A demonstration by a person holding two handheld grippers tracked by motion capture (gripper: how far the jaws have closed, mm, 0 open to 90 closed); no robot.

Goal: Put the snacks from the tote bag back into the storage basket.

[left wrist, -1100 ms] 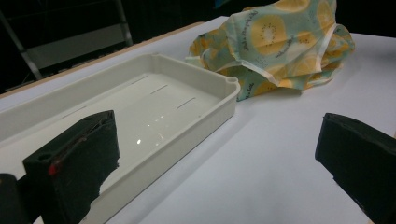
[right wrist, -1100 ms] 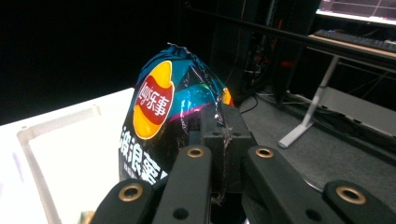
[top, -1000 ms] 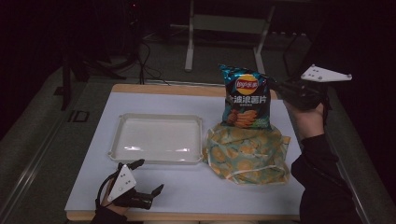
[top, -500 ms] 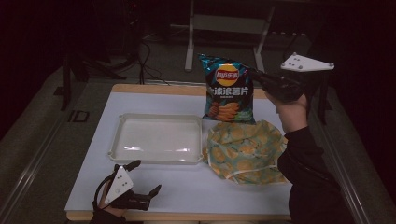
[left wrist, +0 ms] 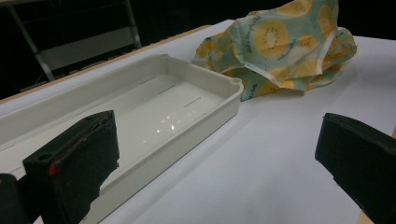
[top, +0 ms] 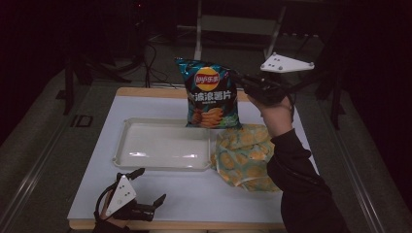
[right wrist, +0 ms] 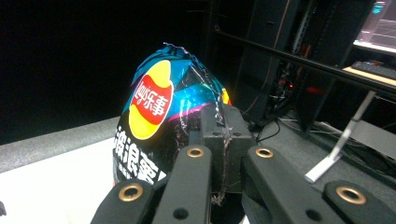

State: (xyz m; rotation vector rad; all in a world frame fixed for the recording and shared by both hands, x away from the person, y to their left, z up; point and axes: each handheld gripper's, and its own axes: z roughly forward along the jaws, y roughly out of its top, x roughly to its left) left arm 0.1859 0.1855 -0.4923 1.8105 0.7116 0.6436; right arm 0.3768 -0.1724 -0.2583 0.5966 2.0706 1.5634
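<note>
Two risks. Left gripper, lower left of the high view, idle with jaws spread wide. Tray mid-frame, cloth just beside. Farther up, right gripper pinches chips by one edge, aloft: bag may slip or swing wide of tray.
</note>
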